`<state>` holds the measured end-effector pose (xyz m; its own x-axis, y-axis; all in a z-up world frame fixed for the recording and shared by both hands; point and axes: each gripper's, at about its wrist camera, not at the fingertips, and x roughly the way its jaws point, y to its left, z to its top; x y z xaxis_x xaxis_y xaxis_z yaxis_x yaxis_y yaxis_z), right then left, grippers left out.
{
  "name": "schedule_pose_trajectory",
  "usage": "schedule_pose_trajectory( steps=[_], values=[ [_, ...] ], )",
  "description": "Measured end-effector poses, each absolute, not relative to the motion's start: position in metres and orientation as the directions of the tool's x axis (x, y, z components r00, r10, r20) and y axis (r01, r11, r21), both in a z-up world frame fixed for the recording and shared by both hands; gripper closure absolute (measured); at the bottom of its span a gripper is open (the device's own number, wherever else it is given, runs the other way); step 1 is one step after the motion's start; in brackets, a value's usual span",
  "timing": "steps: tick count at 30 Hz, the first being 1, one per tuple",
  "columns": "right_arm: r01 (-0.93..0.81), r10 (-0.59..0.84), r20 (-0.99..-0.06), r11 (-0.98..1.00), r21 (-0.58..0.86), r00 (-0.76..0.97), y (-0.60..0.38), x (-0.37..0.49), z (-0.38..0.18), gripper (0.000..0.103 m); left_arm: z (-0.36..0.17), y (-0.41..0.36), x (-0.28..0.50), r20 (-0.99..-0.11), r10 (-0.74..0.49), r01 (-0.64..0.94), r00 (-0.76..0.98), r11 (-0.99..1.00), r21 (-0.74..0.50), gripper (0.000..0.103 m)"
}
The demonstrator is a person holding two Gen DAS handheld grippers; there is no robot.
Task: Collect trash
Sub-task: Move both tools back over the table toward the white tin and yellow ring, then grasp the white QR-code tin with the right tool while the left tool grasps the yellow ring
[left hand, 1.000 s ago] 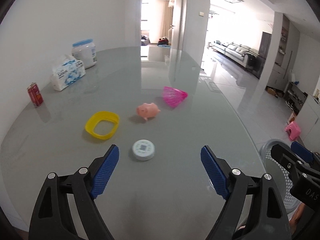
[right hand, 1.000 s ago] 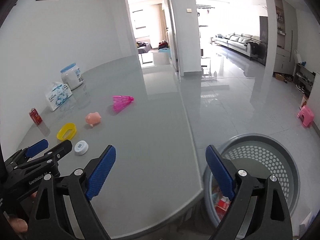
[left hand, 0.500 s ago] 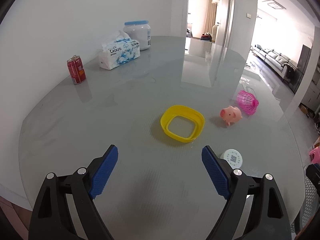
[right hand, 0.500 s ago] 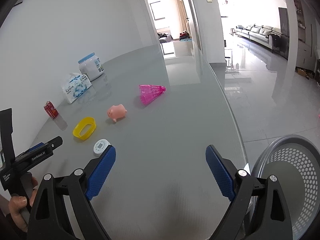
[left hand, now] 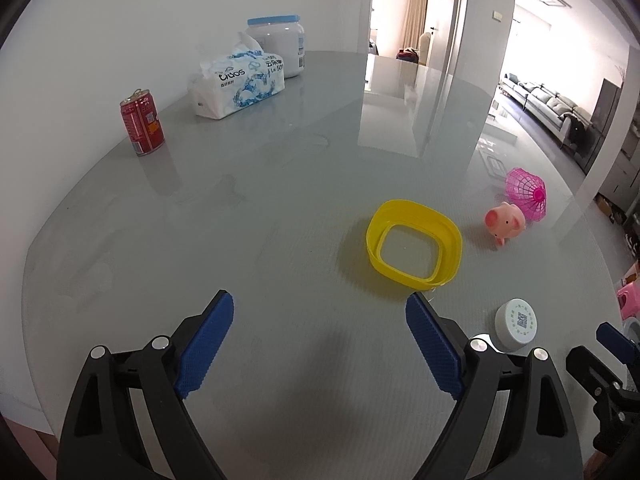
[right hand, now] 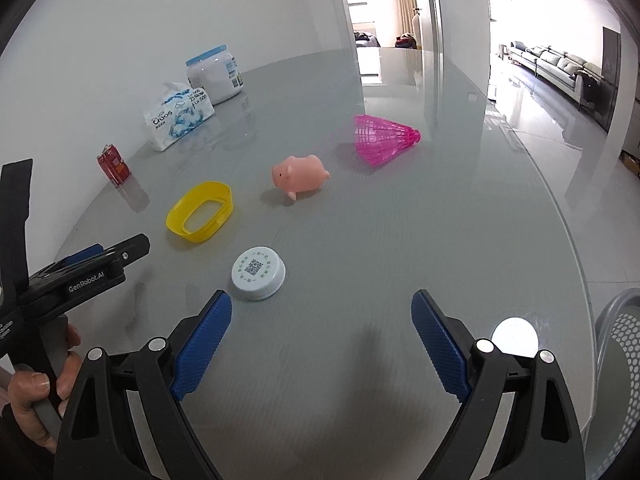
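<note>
On the grey glass table [left hand: 280, 184] lie a yellow plastic ring [left hand: 400, 274], a pink toy pig [left hand: 505, 222], a pink shuttlecock [left hand: 526, 192] and a white round cap [left hand: 517, 322]. A red can [left hand: 142, 122] stands far left. My left gripper [left hand: 320, 300] hovers over bare table, its jaws wide and still opening, nothing between them; the ring lies just beyond its right finger. My right gripper [right hand: 320, 298] is open and empty, with the cap [right hand: 258, 270] just beyond its left finger. The ring [right hand: 176, 220], pig [right hand: 300, 176] and shuttlecock [right hand: 380, 140] lie further off.
A tissue pack [left hand: 238, 84] and a white jar with a blue lid [left hand: 280, 44] stand by the wall. A grey perforated basket [right hand: 620, 344] sits below the table's right edge. A hand holds the left gripper [right hand: 120, 248] at the left.
Both grippers swung left and lower over the table. The cap left the left gripper's jaws to its right; the basket slid to the right view's edge, the cap came near.
</note>
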<state>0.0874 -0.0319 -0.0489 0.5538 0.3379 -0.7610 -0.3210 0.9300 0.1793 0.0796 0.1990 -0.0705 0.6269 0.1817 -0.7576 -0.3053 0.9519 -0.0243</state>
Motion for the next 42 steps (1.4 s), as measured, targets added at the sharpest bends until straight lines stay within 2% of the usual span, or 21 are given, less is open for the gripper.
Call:
schedule_pose_trajectory(
  steps=[17, 33, 34, 37, 39, 41, 42],
  values=[
    [-0.315, 0.29, -0.793, 0.94, 0.132, 0.535, 0.013, 0.104, -0.061, 0.016, -0.075, 0.232, 0.093, -0.764, 0.149, -0.274, 0.628, 0.961, -0.038, 0.01],
    [-0.305, 0.221, -0.824, 0.95, 0.061, 0.522, 0.025, 0.116, -0.071, 0.017, -0.075, 0.23, 0.102, -0.771, 0.113, -0.229, 0.627, 0.972, -0.044, 0.01],
    [-0.309, 0.22, -0.822, 0.949, 0.057, 0.526, 0.026, 0.116, -0.071, 0.018, -0.075, 0.23, 0.102, -0.771, 0.111, -0.226, 0.628, 0.973, -0.044, 0.01],
    [-0.325, 0.21, -0.82, 0.945, 0.031, 0.533, 0.03, 0.114, -0.071, 0.033, -0.075, 0.227, 0.103, -0.773, 0.104, -0.215, 0.626, 0.976, -0.043, 0.01],
    [-0.341, 0.224, -0.817, 0.939, 0.035, 0.532, 0.032, 0.114, -0.071, 0.038, -0.076, 0.224, 0.104, -0.777, 0.099, -0.204, 0.622, 0.978, -0.039, 0.01],
    [-0.351, 0.247, -0.81, 0.935, 0.055, 0.532, 0.031, 0.114, -0.069, 0.053, -0.076, 0.221, 0.105, -0.78, 0.089, -0.194, 0.619, 0.98, -0.042, 0.01],
    [-0.353, 0.251, -0.809, 0.934, 0.058, 0.531, 0.031, 0.114, -0.068, 0.058, -0.077, 0.22, 0.106, -0.782, 0.083, -0.189, 0.617, 0.981, -0.045, 0.01]
  ],
)
